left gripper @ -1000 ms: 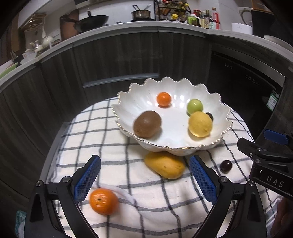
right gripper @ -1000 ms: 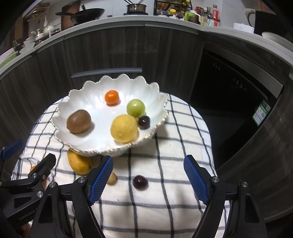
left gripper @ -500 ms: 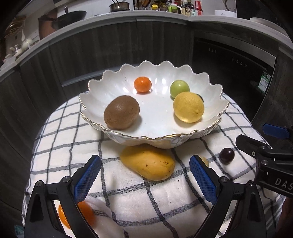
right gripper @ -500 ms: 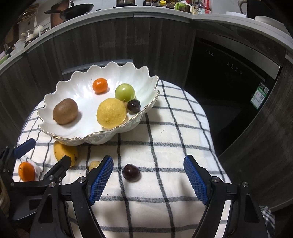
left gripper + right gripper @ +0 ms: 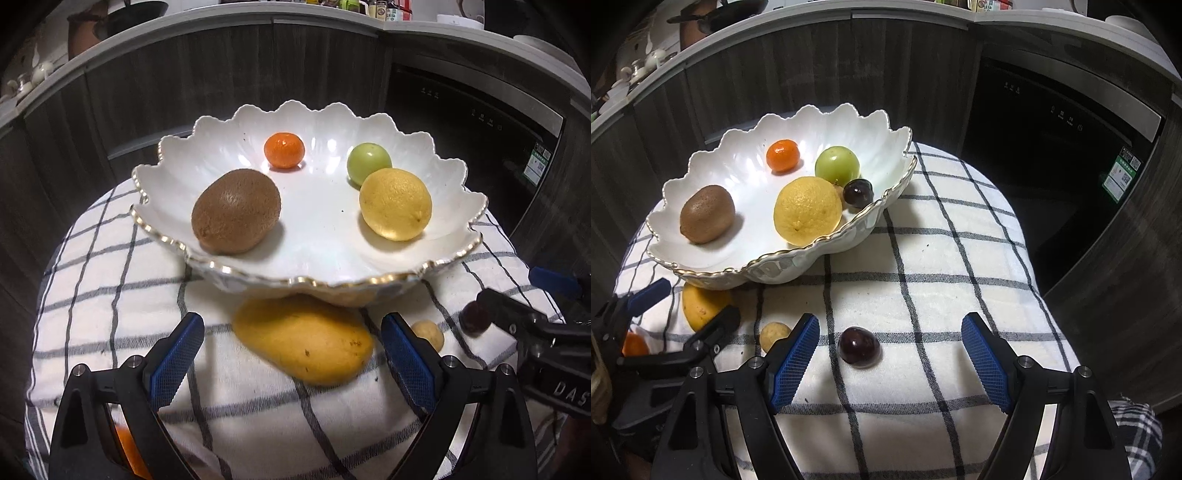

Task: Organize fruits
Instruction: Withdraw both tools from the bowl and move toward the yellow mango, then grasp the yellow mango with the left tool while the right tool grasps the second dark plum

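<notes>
With both jaws wide and empty, I judge the mango point(image 5: 303, 341) soft, probably heavy; left gripper point(image 5: 291, 356) should span its middle.

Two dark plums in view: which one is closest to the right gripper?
The dark plum on the checked cloth, lying just ahead of the open right gripper; the other dark plum sits inside the white scalloped bowl.

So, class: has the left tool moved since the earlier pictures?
Yes. The left tool has shifted right and closer to the white bowl: the mango now sits between its fingers, where the orange did.
</notes>
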`<state>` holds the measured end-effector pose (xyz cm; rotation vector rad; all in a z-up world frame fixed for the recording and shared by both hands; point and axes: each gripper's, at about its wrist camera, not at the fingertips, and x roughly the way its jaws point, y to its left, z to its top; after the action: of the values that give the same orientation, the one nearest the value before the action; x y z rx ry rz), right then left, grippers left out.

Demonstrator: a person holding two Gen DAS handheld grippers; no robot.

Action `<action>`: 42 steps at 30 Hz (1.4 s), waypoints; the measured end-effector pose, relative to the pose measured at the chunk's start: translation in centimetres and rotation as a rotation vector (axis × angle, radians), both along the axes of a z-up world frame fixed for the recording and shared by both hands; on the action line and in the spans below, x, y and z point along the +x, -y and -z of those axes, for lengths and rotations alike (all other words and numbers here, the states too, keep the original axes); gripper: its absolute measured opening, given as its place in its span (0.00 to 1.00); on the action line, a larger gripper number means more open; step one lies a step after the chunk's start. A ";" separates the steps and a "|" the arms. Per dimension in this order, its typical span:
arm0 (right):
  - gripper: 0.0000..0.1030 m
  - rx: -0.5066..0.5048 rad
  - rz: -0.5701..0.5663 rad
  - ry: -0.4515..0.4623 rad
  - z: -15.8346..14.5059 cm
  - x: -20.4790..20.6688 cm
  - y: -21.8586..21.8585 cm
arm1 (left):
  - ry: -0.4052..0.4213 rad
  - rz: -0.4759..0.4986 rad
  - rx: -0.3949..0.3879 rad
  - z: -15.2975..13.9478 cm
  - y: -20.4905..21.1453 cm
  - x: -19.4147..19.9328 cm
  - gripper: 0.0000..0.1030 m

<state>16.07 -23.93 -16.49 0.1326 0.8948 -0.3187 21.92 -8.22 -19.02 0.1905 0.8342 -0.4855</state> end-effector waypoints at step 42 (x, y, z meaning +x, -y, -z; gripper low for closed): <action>0.56 0.020 -0.075 -0.033 1.3 0.7 -0.7 | -0.033 -0.126 0.038 -1.1 -2.3 -2.5 0.75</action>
<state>16.78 -23.19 -17.76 0.1124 0.9331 -0.2430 19.39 -5.90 -17.89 0.1641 0.8825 -0.3560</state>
